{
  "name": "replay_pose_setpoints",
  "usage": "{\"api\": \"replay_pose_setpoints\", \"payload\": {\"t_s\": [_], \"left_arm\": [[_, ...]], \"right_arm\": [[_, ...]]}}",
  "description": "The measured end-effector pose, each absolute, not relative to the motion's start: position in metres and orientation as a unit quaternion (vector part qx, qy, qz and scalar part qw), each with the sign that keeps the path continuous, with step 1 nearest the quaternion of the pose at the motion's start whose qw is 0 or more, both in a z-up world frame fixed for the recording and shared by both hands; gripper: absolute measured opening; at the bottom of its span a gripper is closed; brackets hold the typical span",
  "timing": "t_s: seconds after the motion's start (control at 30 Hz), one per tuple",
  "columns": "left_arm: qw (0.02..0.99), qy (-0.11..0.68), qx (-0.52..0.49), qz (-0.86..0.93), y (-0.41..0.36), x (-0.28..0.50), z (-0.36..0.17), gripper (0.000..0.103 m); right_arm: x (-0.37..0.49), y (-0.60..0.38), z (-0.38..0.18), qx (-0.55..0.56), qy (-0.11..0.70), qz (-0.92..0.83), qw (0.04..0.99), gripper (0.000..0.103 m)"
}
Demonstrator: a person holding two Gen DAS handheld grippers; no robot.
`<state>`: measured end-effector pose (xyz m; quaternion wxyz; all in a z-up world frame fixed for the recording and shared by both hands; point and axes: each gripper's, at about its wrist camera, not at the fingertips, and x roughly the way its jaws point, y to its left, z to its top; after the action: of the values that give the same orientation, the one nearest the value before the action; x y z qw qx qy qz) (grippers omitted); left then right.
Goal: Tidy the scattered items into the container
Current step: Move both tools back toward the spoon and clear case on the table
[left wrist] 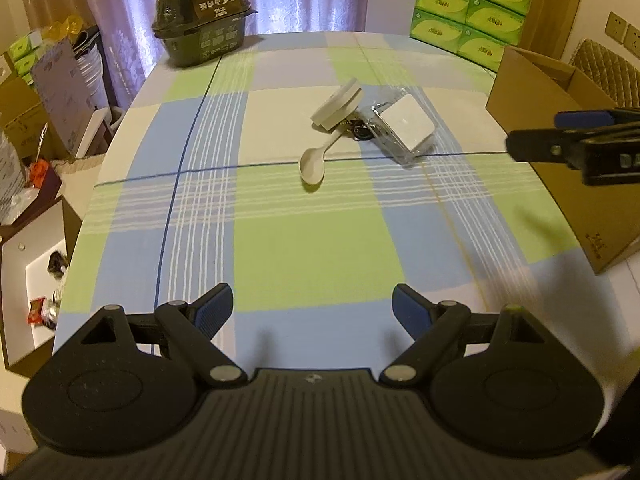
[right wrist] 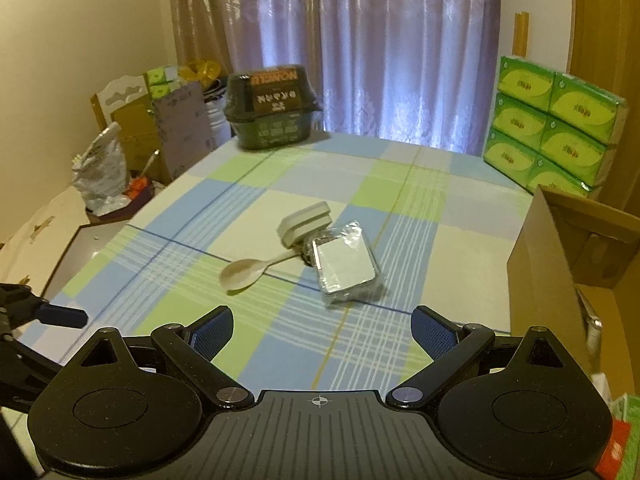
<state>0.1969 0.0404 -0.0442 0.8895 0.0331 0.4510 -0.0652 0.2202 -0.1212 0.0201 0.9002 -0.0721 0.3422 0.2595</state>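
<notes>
1. One beige spoon (right wrist: pixel 244 275), middle of the frame.
2. One white round-edged case (right wrist: pixel 306 223), just above the spoon.
3. One plastic-wrapped white packet (right wrist: pixel 345 267), right of the spoon.
4. One cardboard box (right wrist: pixel 560 264), right edge.
5. One dark food container (right wrist: pixel 272 108), upper left.
6. Six green tissue packs (right wrist: pixel 556 128), upper right.

On the dark green food box (left wrist: pixel 202 20) at the far edge of the desk (left wrist: pixel 280 240), a brown band carries large pale letters that read about as "HONGTU", upside down in the left wrist view. Under them stands a line of Chinese characters, too blurred to read. In the right wrist view the same band (right wrist: pixel 275 80) is blurred and the word cannot be made out fully. The green tissue packs (left wrist: pixel 468 12) carry a small mark in each oval, not legible. The cardboard box (left wrist: pixel 592 216) has a small dark print near its lower corner (left wrist: pixel 599 242), also unreadable.
</notes>
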Motion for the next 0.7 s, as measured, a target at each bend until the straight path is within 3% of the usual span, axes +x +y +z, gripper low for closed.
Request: {"api": "replay_pose_setpoints", "payload": {"t_s": [0.43,0.7], "left_arm": [[0.89,0.447,0.049,-0.077,0.037,0.263,-0.069,0.082],[0.889,0.448,0.064,-0.076,0.037,0.298,-0.085,0.076]], "right_arm": [[0.277,-0.099,-0.019,-0.111,0.34,0.261,0.896,0.1],[0.302,-0.091,-0.034,-0.123,0.346,0.269,0.89,0.1]]}}
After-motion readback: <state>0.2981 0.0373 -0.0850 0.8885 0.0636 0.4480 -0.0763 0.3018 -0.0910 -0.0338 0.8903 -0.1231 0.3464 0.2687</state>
